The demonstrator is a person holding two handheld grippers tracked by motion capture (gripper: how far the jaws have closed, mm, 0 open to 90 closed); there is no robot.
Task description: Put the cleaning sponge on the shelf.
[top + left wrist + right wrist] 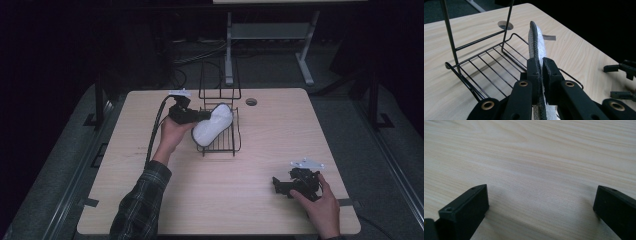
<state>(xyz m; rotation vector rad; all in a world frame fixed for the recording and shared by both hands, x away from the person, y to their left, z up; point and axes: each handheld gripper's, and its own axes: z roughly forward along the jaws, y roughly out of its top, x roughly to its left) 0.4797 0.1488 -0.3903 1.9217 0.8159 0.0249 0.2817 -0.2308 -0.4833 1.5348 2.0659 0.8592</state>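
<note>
My left gripper (206, 116) is shut on a thin white plate with a dark rim (215, 127). It holds the plate on edge, tilted, over a black wire rack (220, 145) at the back middle of the table. In the left gripper view the pads (534, 68) pinch the plate's rim (537, 42) just above the rack's floor bars (486, 60). My right gripper (280, 186) rests in a hand near the front right of the table. Its jaws stand wide open over bare wood (541, 200), with nothing between them.
The rack has a tall wire back frame (219, 80). A round hole (251, 101) is set in the light wooden table (225, 200) behind the rack. A grey desk frame (235, 50) stands beyond the table's far edge. Dark floor surrounds the table.
</note>
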